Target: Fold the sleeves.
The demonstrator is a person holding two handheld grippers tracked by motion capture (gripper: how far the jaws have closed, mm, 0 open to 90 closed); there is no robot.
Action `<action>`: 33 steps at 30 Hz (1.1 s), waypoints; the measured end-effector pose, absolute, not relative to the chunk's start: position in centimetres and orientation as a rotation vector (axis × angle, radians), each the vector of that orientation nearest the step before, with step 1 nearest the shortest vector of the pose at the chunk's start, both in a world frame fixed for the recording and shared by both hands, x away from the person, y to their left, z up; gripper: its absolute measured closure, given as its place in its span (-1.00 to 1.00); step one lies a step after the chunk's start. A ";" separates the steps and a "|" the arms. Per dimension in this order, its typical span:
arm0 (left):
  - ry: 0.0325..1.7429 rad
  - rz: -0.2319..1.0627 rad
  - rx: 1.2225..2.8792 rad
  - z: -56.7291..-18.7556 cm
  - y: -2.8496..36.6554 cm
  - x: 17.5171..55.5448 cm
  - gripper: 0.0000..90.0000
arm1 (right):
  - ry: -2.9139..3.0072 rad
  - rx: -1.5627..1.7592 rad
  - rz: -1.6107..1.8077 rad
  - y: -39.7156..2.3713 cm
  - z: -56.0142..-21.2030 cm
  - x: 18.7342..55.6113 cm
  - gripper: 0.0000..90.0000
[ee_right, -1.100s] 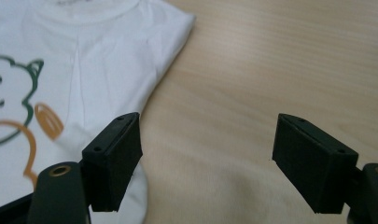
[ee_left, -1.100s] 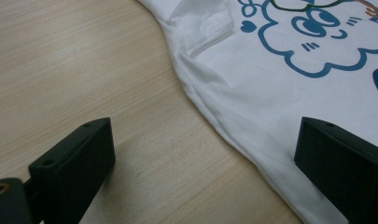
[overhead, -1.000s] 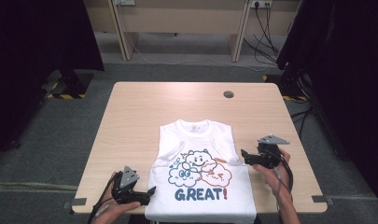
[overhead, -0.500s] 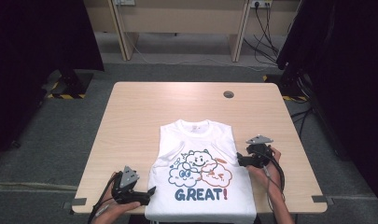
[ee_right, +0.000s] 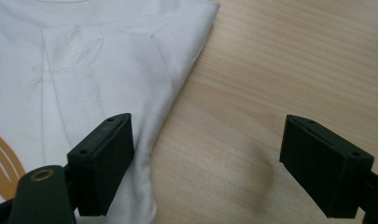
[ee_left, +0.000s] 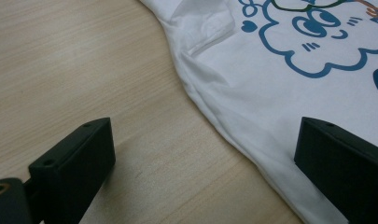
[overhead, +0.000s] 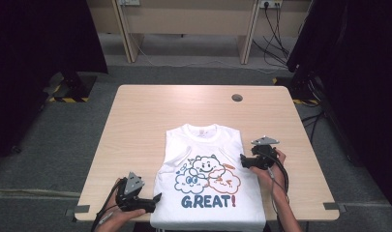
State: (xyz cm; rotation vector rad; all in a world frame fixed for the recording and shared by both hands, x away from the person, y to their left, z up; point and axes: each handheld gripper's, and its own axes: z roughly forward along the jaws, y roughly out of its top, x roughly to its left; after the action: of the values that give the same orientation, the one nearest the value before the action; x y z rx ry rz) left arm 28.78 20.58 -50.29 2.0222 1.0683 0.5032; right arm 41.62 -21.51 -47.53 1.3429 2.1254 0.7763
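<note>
White printed T-shirt (overhead: pixel 205 179), folded flat on the near half of the desk (overhead: pixel 135 125), looks light, limp and slip-prone, so we'd pinch its doubled side edges, which both the left gripper (overhead: pixel 152 199) and right gripper (overhead: pixel 243 161) straddle with fingers wide, holding nothing.

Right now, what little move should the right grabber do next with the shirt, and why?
Probably slide the right gripper a bit further over the white T-shirt edge and close. Its jaws stand open, straddling the folded edge: one over cloth, one over bare table. Nothing is gripped yet.
</note>
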 end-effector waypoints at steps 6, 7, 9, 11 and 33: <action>1.069 0.502 2.025 -50.3 20.6 28.8 -0.91 | 2.123 1.343 0.763 -21.3 -47.4 41.7 -0.59; 1.070 0.502 2.026 -50.2 20.6 28.8 -0.91 | 2.118 1.341 0.764 -21.3 -47.4 41.7 -0.59; 1.072 0.497 2.037 -50.1 20.5 28.9 -0.91 | 2.114 1.332 0.776 -21.2 -47.4 41.5 -0.59; 1.091 0.490 2.050 -49.9 20.4 29.0 -0.91 | 2.126 1.310 0.801 -21.1 -47.2 41.2 -0.60; 1.106 0.503 2.049 -49.3 19.9 30.2 -0.88 | 2.144 1.296 1.028 -22.7 -46.0 37.9 -0.74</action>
State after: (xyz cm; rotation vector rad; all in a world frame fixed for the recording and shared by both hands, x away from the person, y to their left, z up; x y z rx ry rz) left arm 30.18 19.88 -49.25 2.0489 1.1057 0.5031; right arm 37.87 -22.68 -45.97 1.2961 2.1437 1.0277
